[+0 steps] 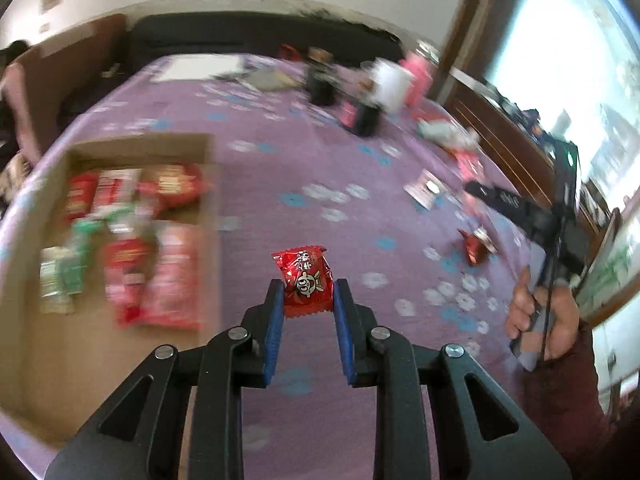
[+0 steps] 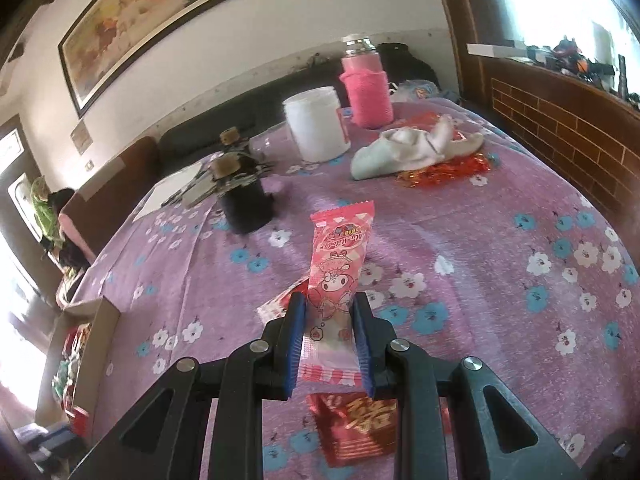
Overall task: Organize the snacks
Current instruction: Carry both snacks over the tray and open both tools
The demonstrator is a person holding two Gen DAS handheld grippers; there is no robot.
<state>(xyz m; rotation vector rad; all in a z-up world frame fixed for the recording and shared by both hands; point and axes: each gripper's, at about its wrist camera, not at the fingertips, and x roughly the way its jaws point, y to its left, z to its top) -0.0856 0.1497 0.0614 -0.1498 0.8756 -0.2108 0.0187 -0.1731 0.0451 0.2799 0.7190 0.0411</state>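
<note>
My left gripper (image 1: 308,294) is shut on a small red candy packet (image 1: 306,282), held above the purple flowered cloth (image 1: 280,168). To its left lies a flat cardboard box (image 1: 32,320) with several red, pink and green snack packets inside. My right gripper (image 2: 329,312) is shut on a long pink snack wrapper (image 2: 338,264) with a cartoon figure, which sticks up between the pads. Below it on the cloth lies a red packet (image 2: 356,424) with gold print. The right gripper's black body (image 1: 532,216) shows at the right of the left wrist view, held by a hand (image 1: 540,320).
At the table's far side stand a white jar (image 2: 316,124), a pink-sleeved bottle (image 2: 366,88) and dark bottles (image 2: 244,196). A pale cloth (image 2: 412,148) lies on red wrappers. Loose snacks (image 1: 476,246) lie at the right. The cardboard box's corner (image 2: 96,320) is at the left.
</note>
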